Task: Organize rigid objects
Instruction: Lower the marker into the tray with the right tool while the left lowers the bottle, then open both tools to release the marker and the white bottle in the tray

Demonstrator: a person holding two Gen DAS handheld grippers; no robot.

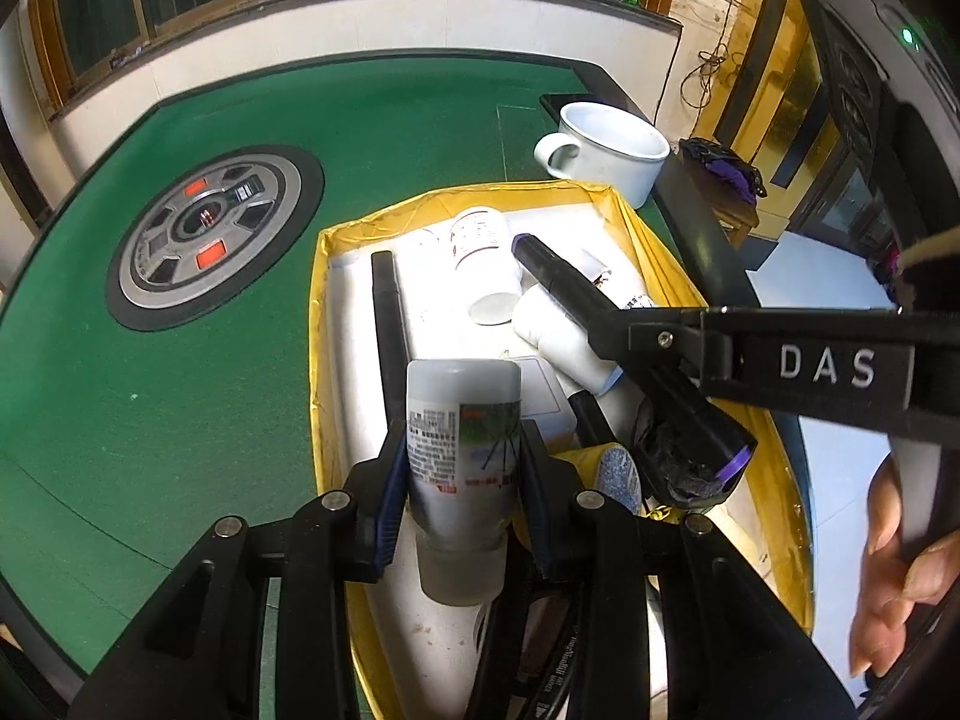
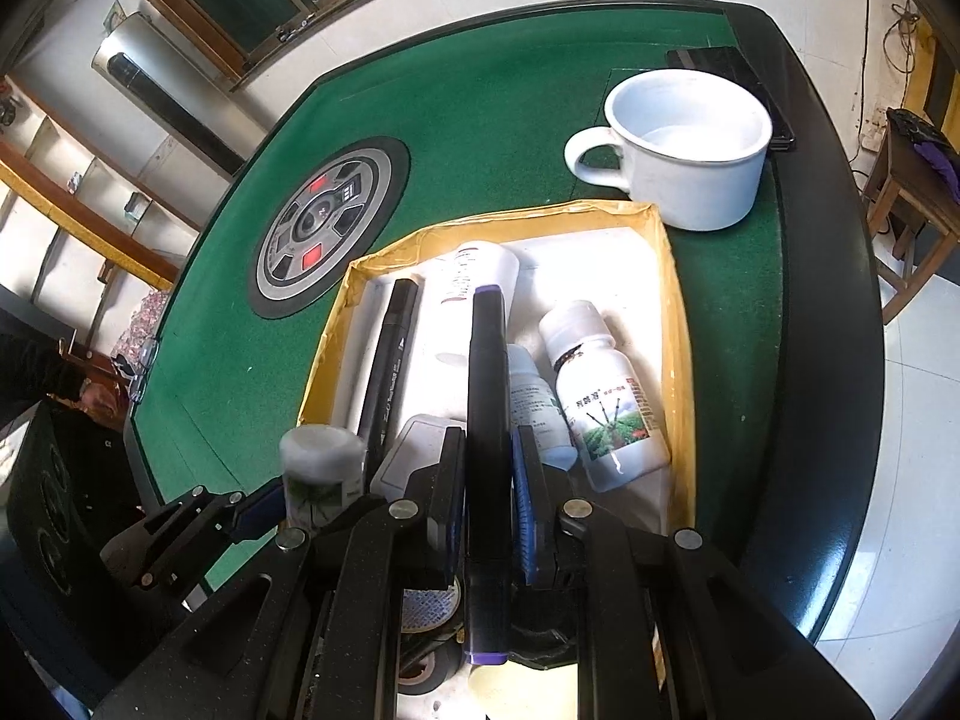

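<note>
My left gripper (image 1: 461, 450) is shut on a small white bottle (image 1: 462, 420) with a printed label, held over the near end of the yellow-rimmed box (image 1: 318, 324). The same bottle shows in the right wrist view (image 2: 321, 474). My right gripper (image 2: 487, 480) is shut on a black marker with purple ends (image 2: 487, 396), held above the box (image 2: 675, 324). In the left wrist view that marker (image 1: 576, 294) slants across the box from the right gripper (image 1: 672, 354). In the box lie another black marker (image 2: 390, 360) and several white bottles (image 2: 606, 396).
A white mug (image 2: 690, 150) stands on the green felt table (image 2: 480, 120) beyond the box, beside a dark phone (image 2: 720, 60). A round grey and black panel (image 2: 324, 228) sits in the table's middle. A tape roll (image 2: 426, 606) lies under my right gripper.
</note>
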